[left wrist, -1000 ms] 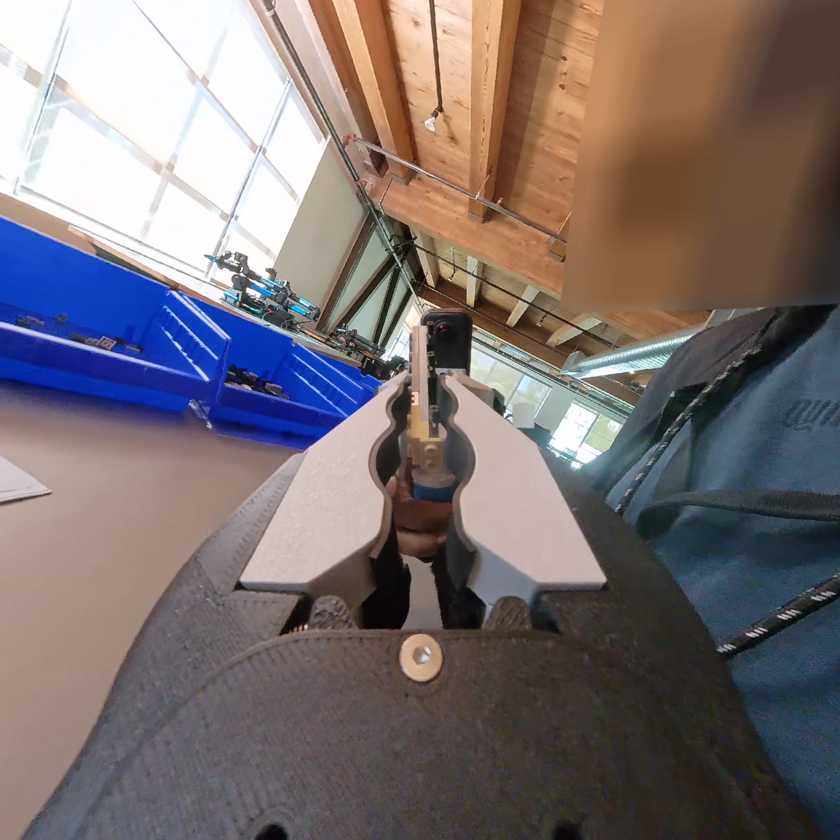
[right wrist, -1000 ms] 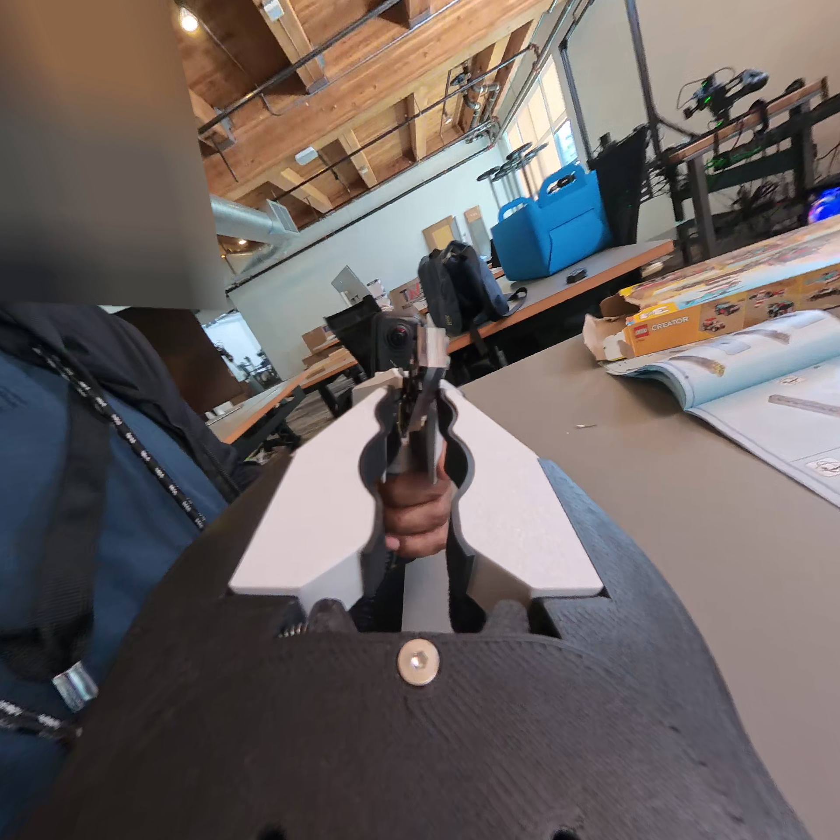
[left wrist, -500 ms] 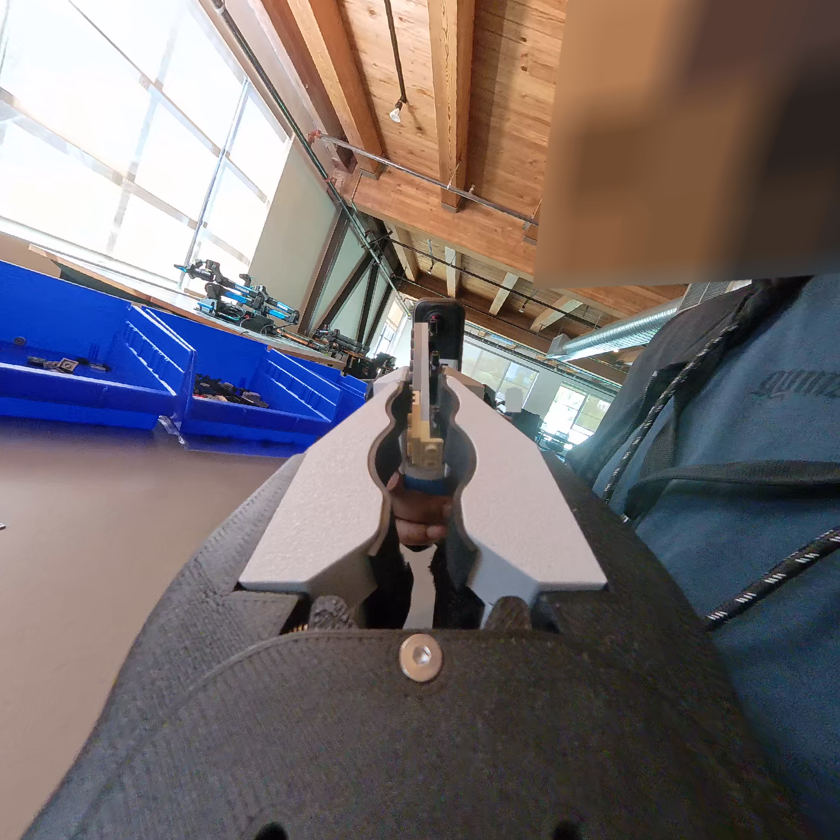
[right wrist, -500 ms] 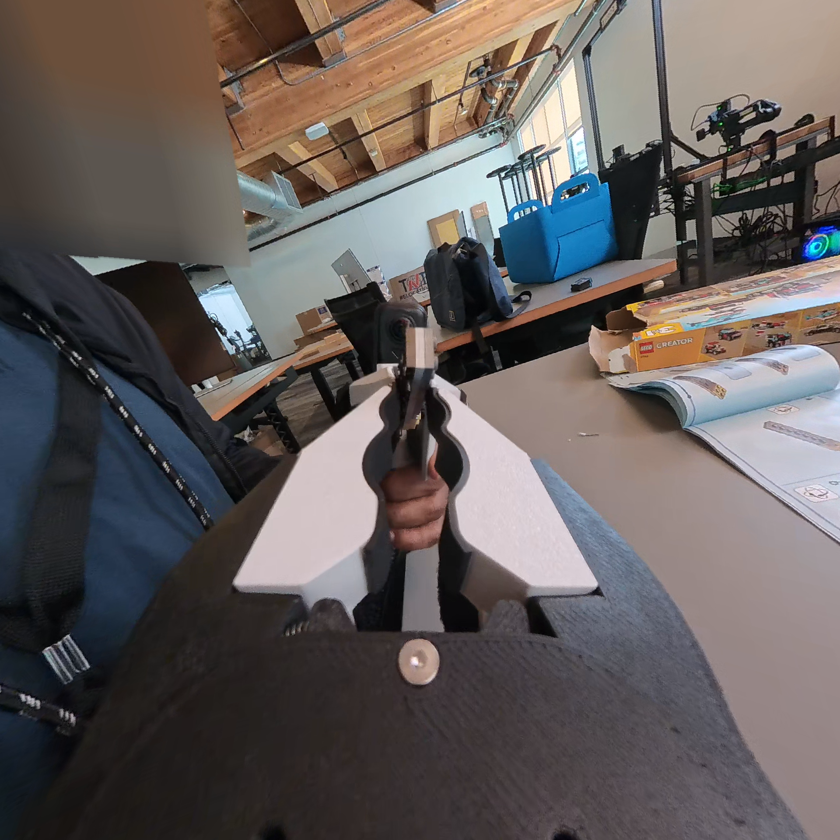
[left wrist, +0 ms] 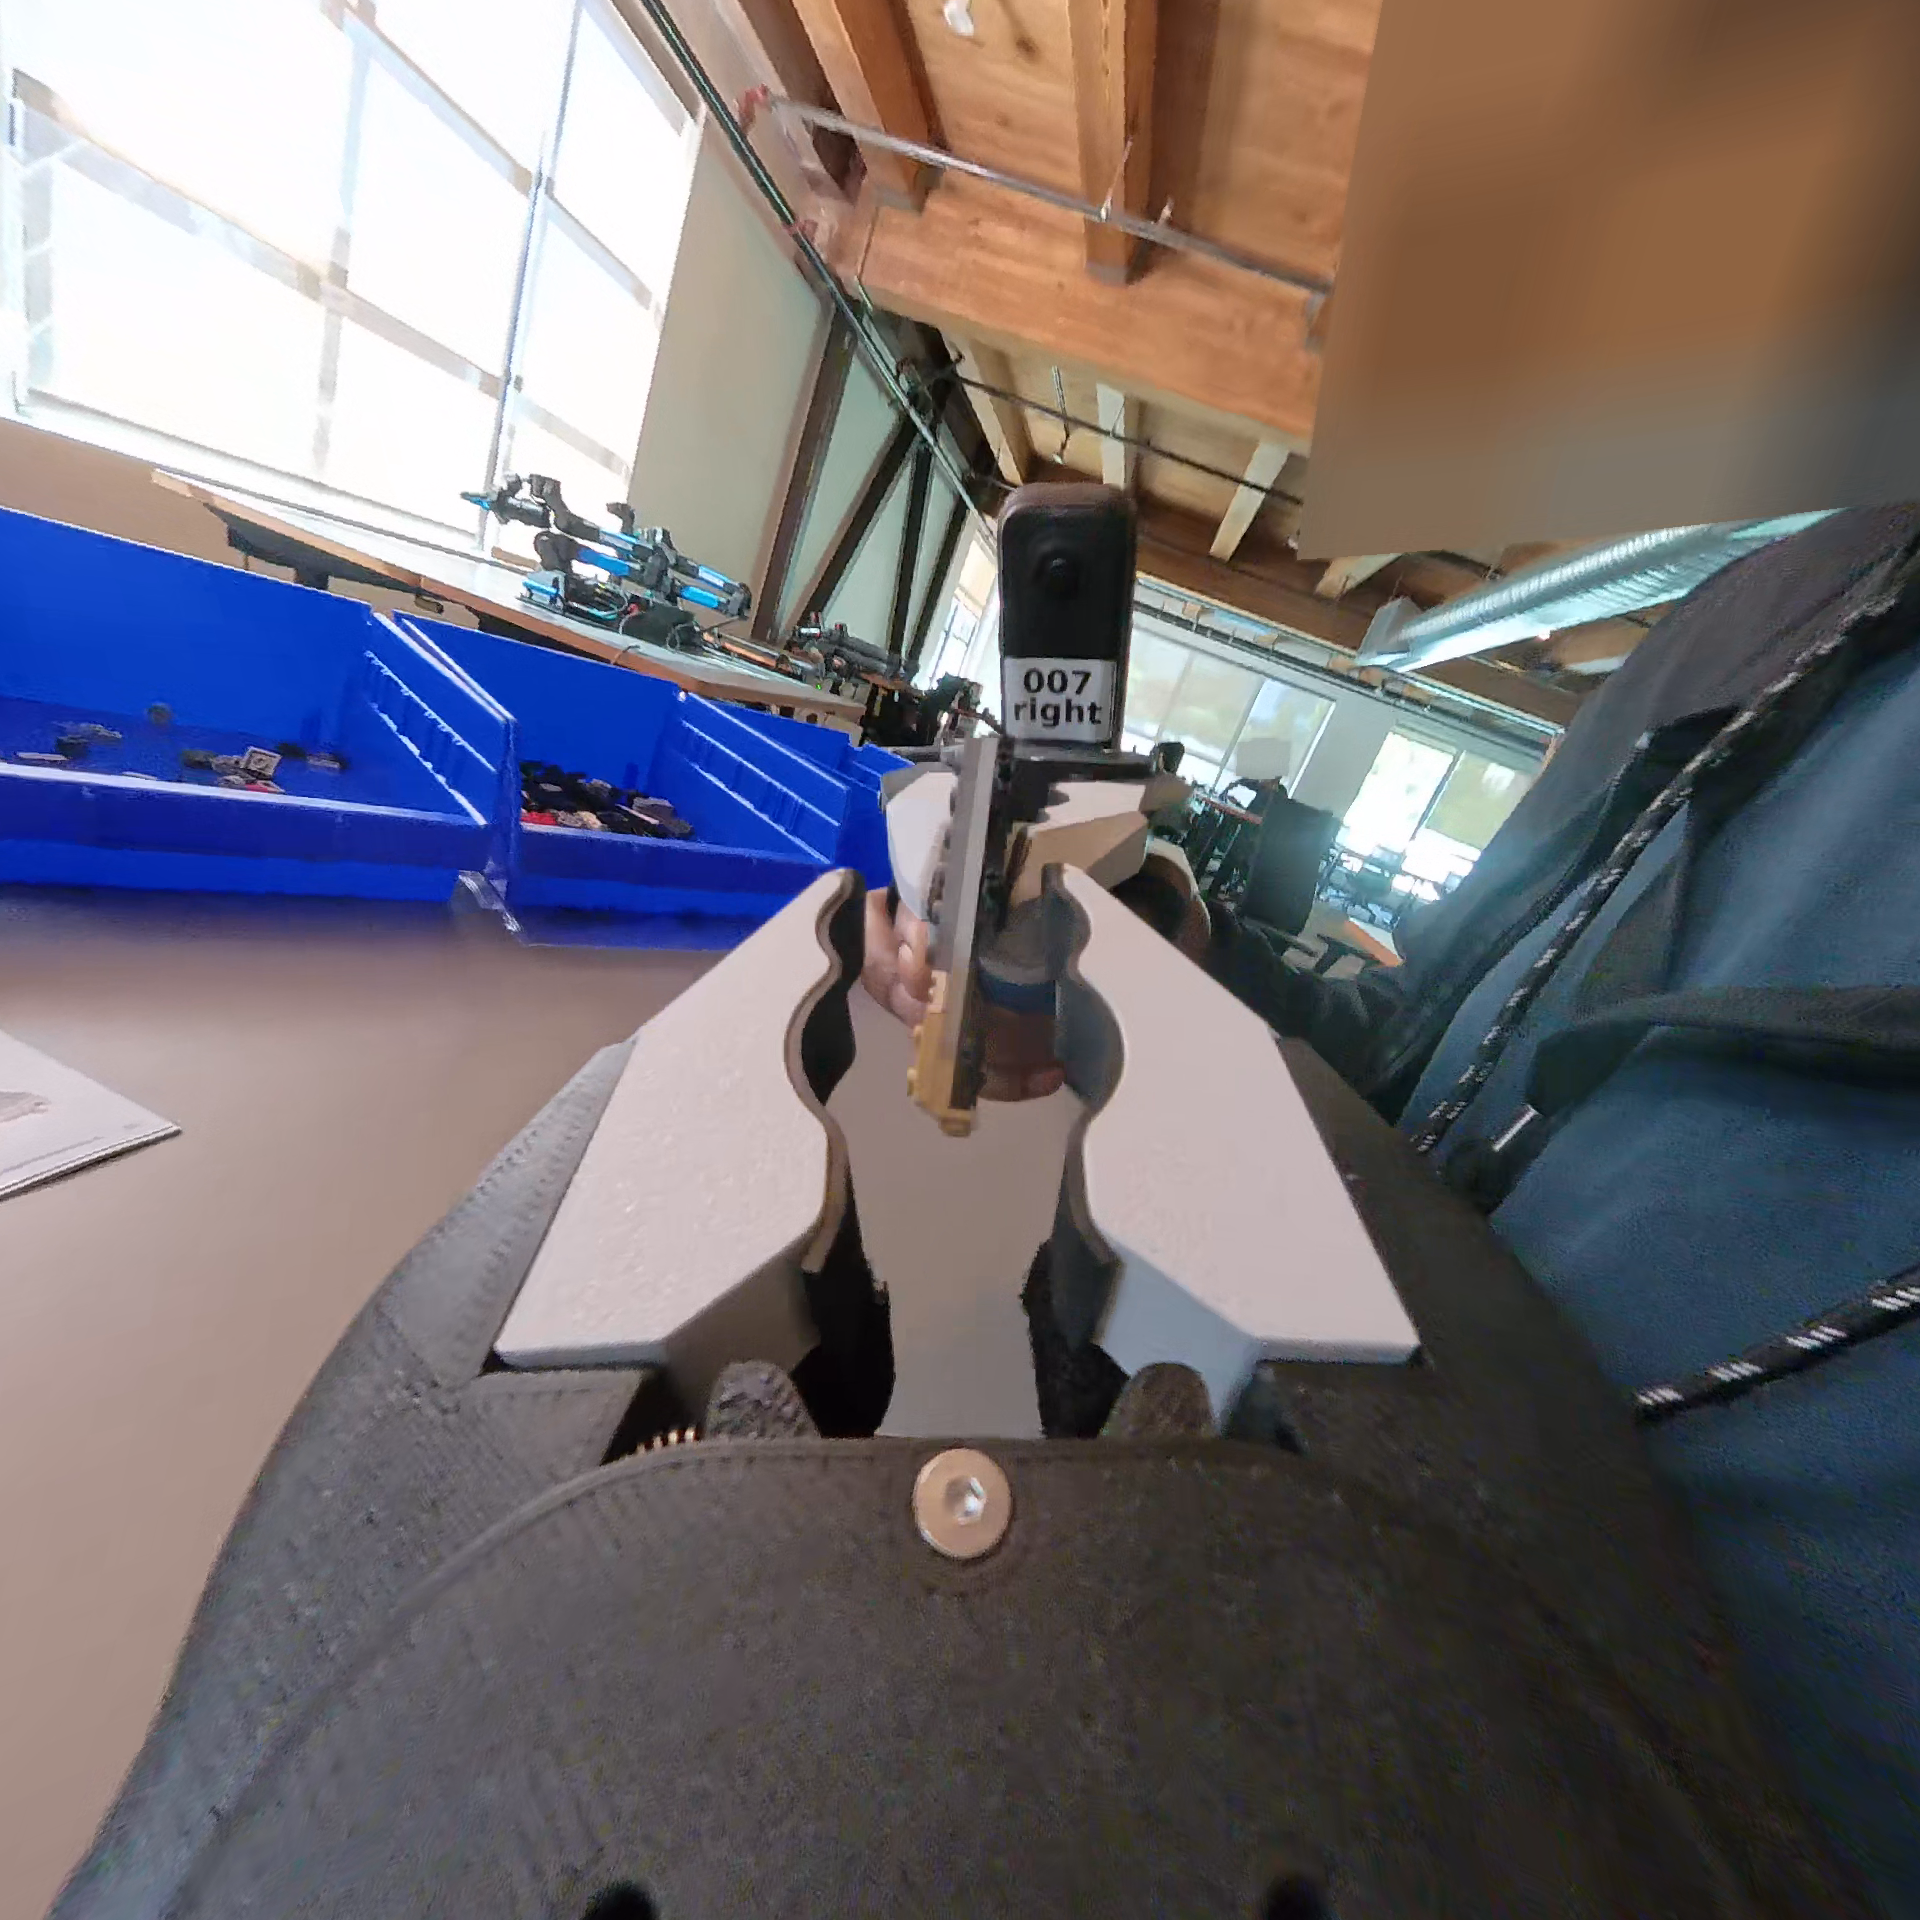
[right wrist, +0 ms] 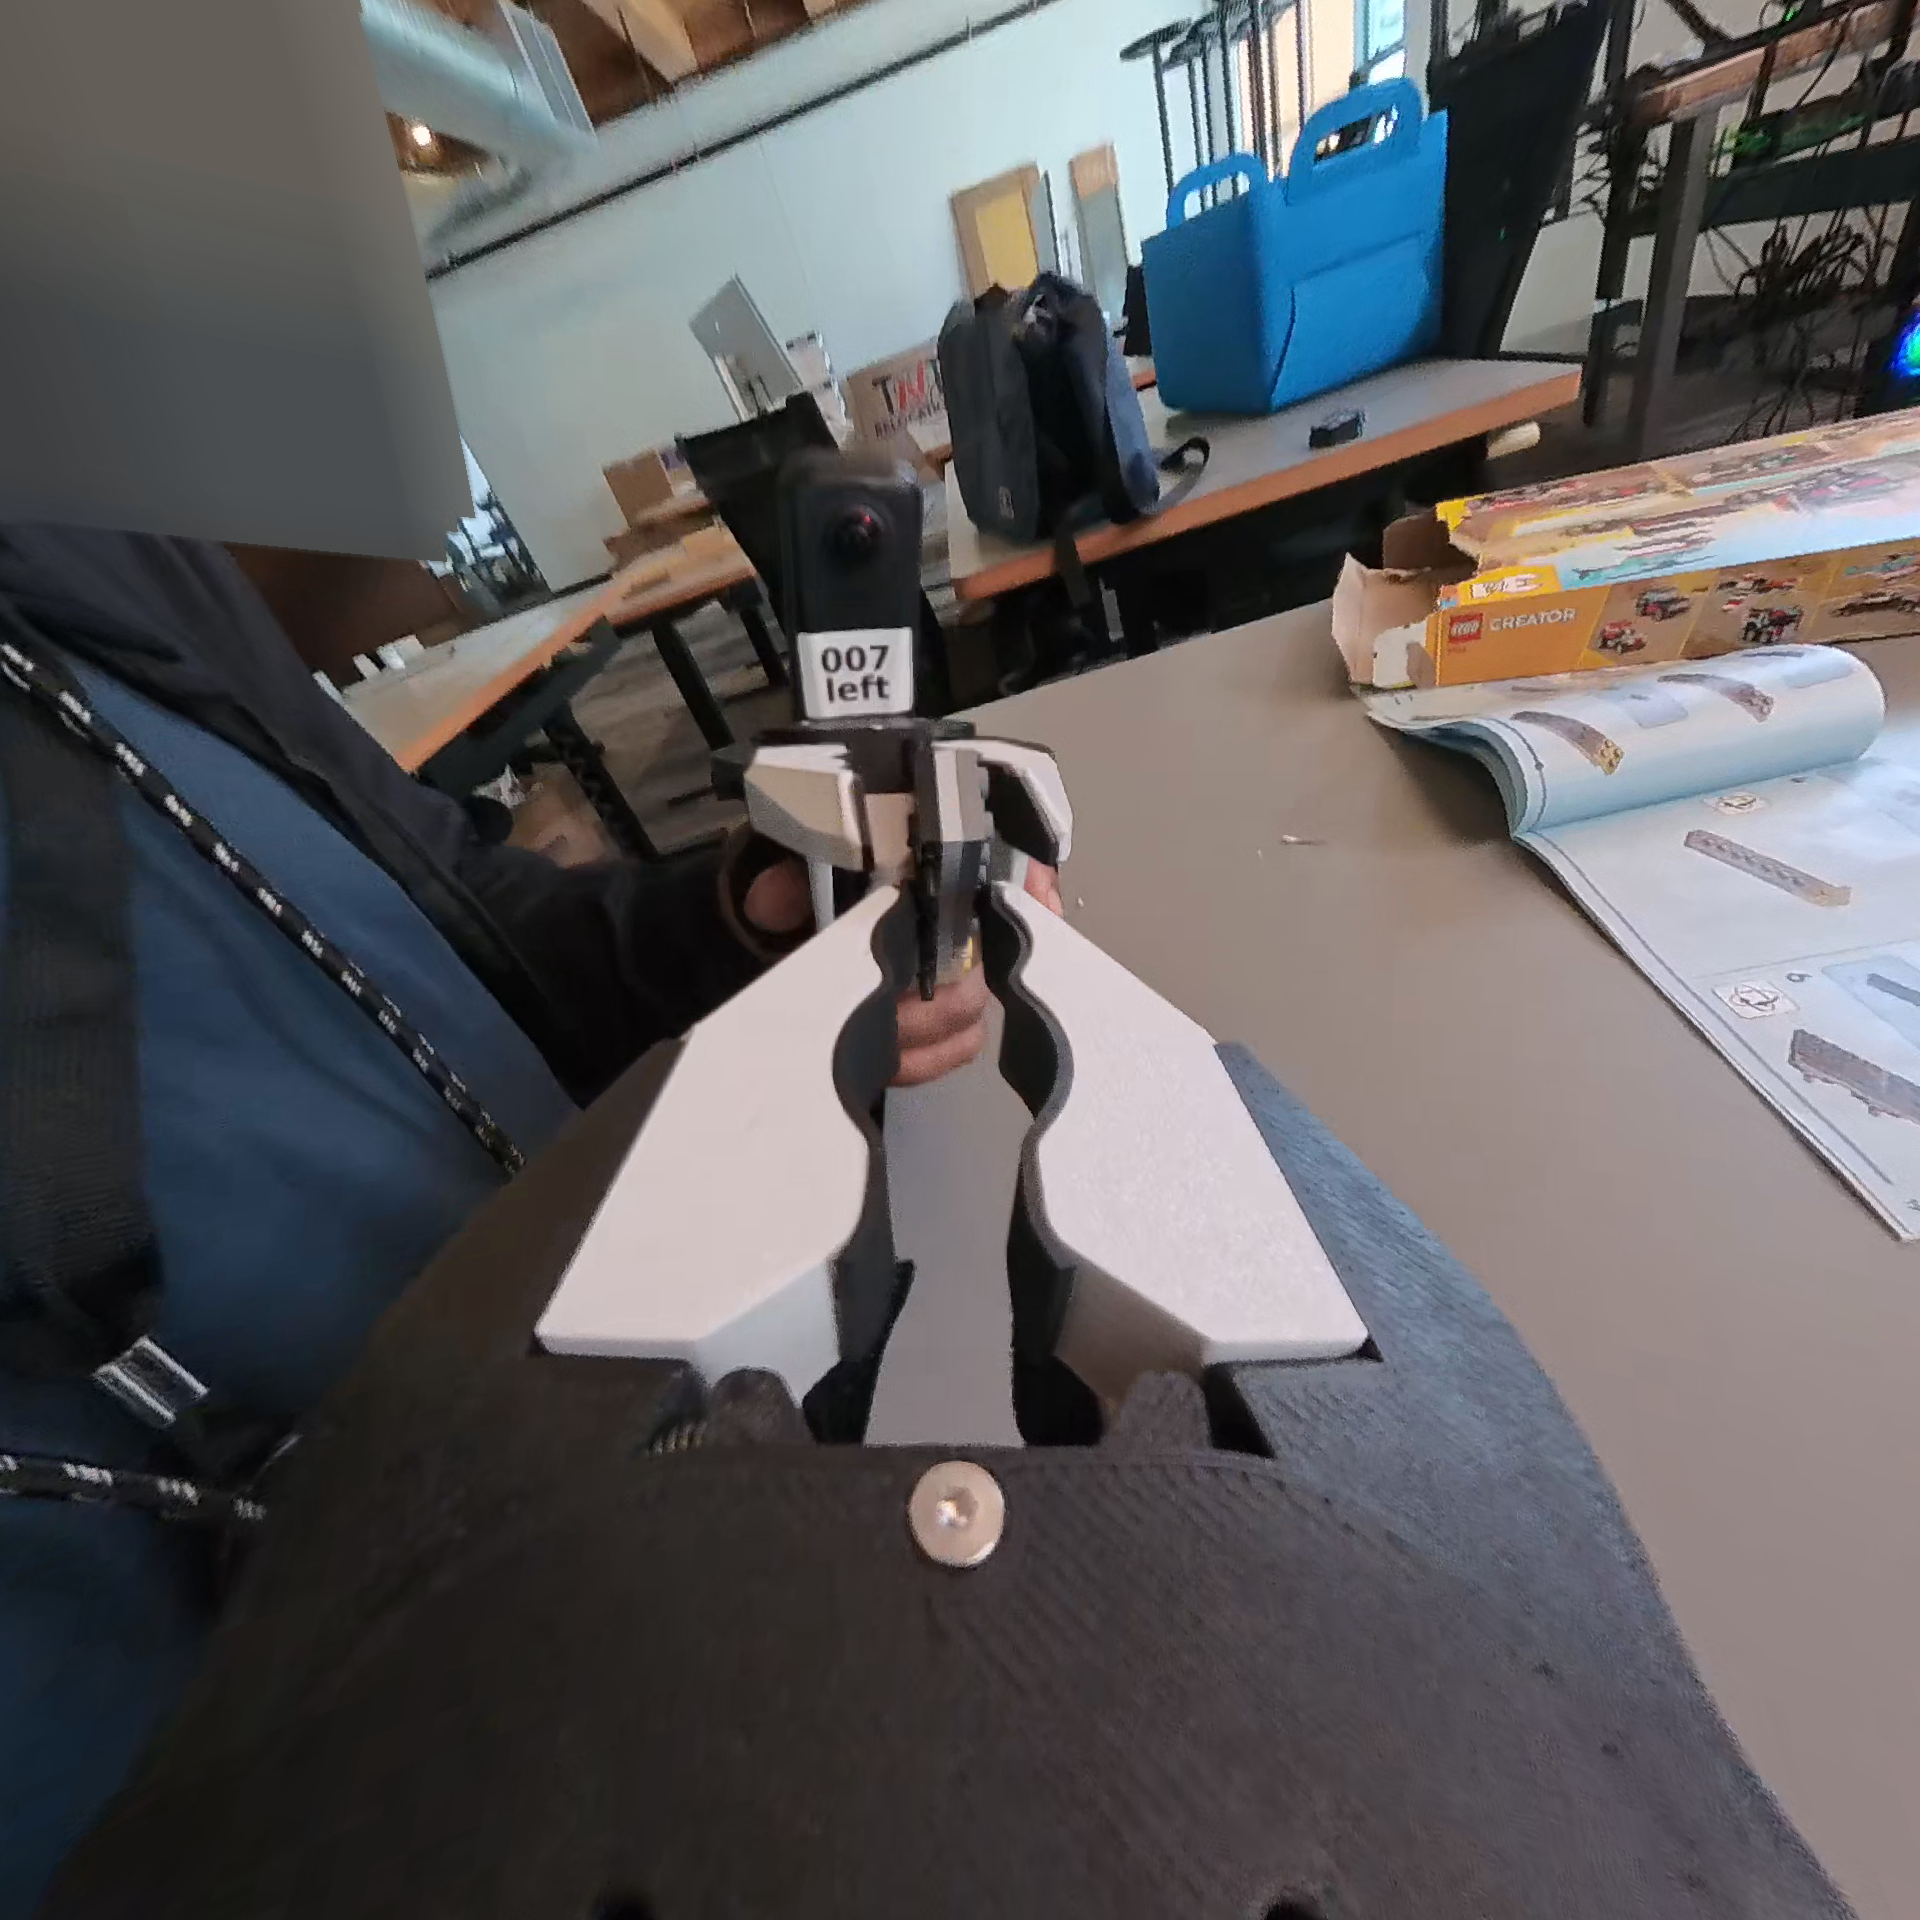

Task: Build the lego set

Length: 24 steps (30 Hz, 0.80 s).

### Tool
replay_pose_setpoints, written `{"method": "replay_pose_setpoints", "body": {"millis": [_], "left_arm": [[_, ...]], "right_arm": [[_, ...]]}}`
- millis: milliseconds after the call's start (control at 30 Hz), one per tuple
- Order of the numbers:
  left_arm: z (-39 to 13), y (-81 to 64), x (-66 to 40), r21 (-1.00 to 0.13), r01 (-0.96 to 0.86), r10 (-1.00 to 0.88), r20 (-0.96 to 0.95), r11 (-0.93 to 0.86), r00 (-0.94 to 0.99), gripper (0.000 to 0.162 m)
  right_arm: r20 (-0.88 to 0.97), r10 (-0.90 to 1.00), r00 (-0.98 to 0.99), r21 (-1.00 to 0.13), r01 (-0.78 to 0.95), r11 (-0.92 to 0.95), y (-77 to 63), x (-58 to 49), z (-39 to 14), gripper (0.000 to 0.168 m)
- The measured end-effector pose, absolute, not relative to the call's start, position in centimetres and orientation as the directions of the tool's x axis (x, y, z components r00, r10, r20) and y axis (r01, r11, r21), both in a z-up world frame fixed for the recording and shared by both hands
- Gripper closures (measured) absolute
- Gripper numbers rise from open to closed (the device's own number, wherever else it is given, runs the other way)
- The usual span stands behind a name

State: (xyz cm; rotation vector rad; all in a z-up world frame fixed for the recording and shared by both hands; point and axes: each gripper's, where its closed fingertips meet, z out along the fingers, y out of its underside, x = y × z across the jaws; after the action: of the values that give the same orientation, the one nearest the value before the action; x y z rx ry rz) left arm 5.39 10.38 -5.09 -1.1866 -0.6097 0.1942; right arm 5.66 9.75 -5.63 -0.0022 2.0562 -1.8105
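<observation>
Opened since before, left gripper (left wrist: pixel 951 914) fingers (left wrist: pixel 717 1049) flank the lego plate (left wrist: pixel 961 966).

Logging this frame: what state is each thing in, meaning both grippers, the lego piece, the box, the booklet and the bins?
left gripper: jaws open, either side of the lego strip, apparently not clamping it.
right gripper: jaws shut on the lego strip.
lego strip: held in the air, edge-on to both cameras.
box: lying flat, end flap open.
booklet: lying open on the table.
blue bins: open-topped, small parts inside.
</observation>
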Motion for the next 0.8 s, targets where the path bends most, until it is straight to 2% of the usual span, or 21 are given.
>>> {"method": "replay_pose_setpoints", "body": {"millis": [200,333,433,567,633,800], "left_arm": [[-5.2,11.2,6.2,-0.911,0.200,0.397,0.344,0.360,0.851,0.149],[-4.3,11.0,6.4,-0.874,0.213,0.345,0.381,0.436,0.858,0.150],[-2.7,9.7,6.3,-0.770,0.217,0.267,0.448,0.600,0.853,0.151],[-0.9,7.2,5.9,-0.546,0.202,0.131,0.510,0.813,0.850,0.151],[-0.6,7.4,5.8,-0.508,0.184,0.118,0.505,0.841,0.855,0.151],[-0.1,9.4,5.8,-0.497,0.142,0.126,0.466,0.856,0.876,0.150]], "right_arm": [[-0.283,-0.290,-0.914,-0.954,0.238,0.182,10.2,6.2,-5.5,0.157],[-0.297,-0.317,-0.901,-0.955,0.272,0.120,10.3,6.6,-4.1,0.152],[-0.330,-0.342,-0.880,-0.937,0.350,0.001,10.5,6.6,-1.9,0.143],[-0.331,-0.257,-0.908,-0.933,0.356,-0.053,9.7,6.2,-1.3,0.132],[-0.336,-0.205,-0.919,-0.932,0.356,-0.068,9.4,6.0,-1.1,0.133],[-0.343,-0.173,-0.923,-0.924,0.365,-0.112,9.9,6.0,-0.5,0.140]]}}
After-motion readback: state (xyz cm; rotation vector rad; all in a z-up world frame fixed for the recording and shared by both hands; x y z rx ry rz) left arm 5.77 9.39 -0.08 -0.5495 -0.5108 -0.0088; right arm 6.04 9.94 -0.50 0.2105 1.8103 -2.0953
